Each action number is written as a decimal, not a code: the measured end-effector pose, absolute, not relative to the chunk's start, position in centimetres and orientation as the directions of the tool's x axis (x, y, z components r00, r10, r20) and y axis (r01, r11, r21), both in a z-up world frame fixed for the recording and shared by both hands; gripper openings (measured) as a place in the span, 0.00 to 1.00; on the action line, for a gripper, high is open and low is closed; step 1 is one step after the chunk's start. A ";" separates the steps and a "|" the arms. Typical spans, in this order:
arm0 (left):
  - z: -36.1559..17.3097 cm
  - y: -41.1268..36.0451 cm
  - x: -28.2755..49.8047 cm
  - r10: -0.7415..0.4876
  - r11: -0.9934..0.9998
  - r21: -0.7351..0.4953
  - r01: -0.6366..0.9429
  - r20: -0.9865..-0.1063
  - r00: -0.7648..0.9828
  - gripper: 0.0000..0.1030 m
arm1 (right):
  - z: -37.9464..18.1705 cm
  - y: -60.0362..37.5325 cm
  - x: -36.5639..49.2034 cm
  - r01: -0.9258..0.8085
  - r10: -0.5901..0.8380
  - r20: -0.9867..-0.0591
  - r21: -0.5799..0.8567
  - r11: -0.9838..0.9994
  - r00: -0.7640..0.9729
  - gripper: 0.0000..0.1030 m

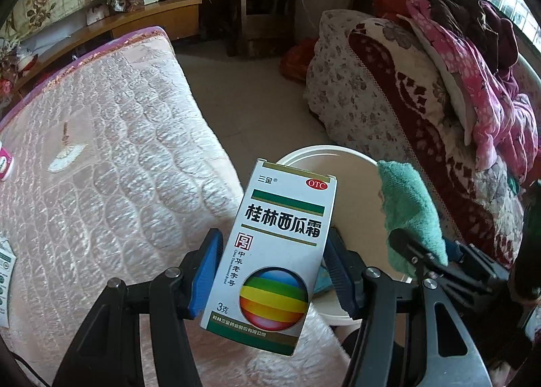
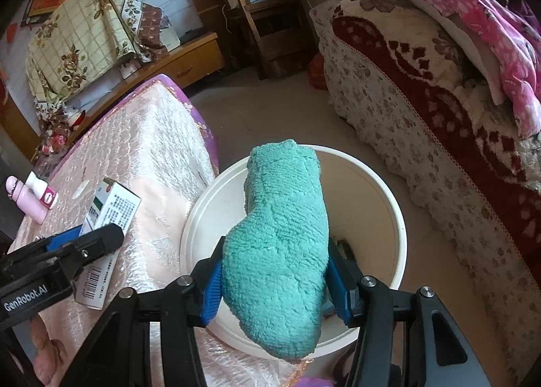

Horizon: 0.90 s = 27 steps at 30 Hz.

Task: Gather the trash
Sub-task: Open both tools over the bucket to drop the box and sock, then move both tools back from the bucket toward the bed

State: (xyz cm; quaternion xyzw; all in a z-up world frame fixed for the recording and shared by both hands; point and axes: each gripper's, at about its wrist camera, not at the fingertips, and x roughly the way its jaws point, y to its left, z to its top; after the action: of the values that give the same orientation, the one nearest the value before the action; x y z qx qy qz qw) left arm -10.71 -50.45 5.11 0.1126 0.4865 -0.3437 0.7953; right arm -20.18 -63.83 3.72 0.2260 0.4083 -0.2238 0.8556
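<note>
Right now a white cardboard medicine box (image 1: 270, 251) with green bands and a rainbow-striped ball printed on it stands upright between the blue pads of the left gripper (image 1: 270, 272), which sit about half apart and press on its two narrow sides. That gripper tilts steeply downward, holding the box over the edge of the table covered in a pale pink quilted cloth (image 1: 111, 136), just beside the rim of the round white plastic bucket (image 1: 341, 177) on the floor. In the right wrist view the same box (image 2: 104, 228) shows its back face and barcode at the left.

Beside it, the right gripper (image 2: 274, 285) also points steeply down, its blue pads roughly half apart and squeezing a fluffy teal terry cloth (image 2: 280, 238) from both sides. The cloth hangs directly above the bucket's (image 2: 389, 218) open mouth, with something dark lying at the bottom.

Farther back on the table lie a pink bottle (image 2: 23, 197) and a small white-and-pink container (image 2: 42, 189). To the right stands a sofa draped in a red-and-cream floral blanket (image 2: 439, 109).
</note>
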 end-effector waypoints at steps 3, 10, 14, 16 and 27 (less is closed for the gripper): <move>5.0 -50.9 -10.7 -0.439 0.737 -0.160 0.656 -0.852 0.286 0.60 | 3.6 -63.6 -20.1 0.568 -0.200 -0.802 0.199 0.799 0.563 0.54; 4.5 -51.9 -10.1 -0.462 0.740 -0.215 0.638 -0.852 0.248 0.60 | 3.4 -63.8 -20.0 0.575 -0.210 -0.803 0.190 0.796 0.557 0.56; 4.4 -52.2 -9.9 -0.481 0.734 -0.249 0.632 -0.847 0.226 0.60 | 3.0 -64.2 -20.0 0.597 -0.215 -0.813 0.191 0.779 0.541 0.57; 4.3 -52.3 -9.9 -0.487 0.731 -0.262 0.630 -0.846 0.214 0.60 | 2.8 -64.6 -20.0 0.610 -0.207 -0.824 0.198 0.767 0.528 0.60; 4.9 -51.2 -9.4 -0.494 0.736 -0.265 0.622 -0.839 0.227 0.63 | 2.9 -65.1 -20.3 0.623 -0.203 -0.818 0.225 0.749 0.539 0.67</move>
State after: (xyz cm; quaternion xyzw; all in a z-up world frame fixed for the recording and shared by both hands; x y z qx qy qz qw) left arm -9.42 -51.18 4.91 0.0629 0.5085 -0.3576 0.7807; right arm -20.26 -65.08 2.88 0.2548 0.4125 -0.2459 0.8393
